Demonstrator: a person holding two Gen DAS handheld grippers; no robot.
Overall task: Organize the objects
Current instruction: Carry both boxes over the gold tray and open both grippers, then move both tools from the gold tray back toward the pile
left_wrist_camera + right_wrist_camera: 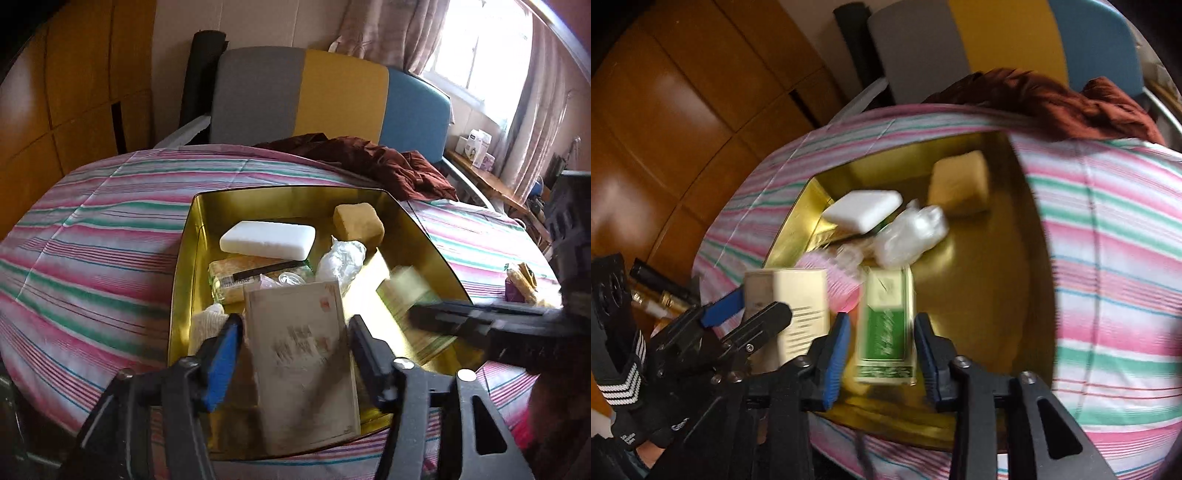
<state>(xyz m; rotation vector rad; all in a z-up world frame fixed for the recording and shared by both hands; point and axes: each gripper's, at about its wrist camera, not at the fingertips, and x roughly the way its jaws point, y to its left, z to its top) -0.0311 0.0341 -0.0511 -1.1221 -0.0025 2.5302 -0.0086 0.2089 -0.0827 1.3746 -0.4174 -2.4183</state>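
A gold tin box (184, 236) sits on the striped tablecloth. In it lie a white block (267, 239), a tan sponge (357, 220), a crumpled clear bag (341, 260) and a yellow packet (240, 275). My left gripper (293, 343) is shut on a beige box (303, 362), held upright over the tin's near end. My right gripper (882, 343) holds a green and white box (886, 328) between its fingers, low over the tin (1015, 258); its image is blurred. The left gripper with the beige box (798, 310) shows at left in the right wrist view.
A dark red cloth (369, 162) lies at the table's far edge before a grey, yellow and blue chair (332, 96). Small wrapped items (521, 280) lie on the cloth at right. Wooden cabinets (74, 92) stand at left. A shelf with boxes (476, 147) is by the window.
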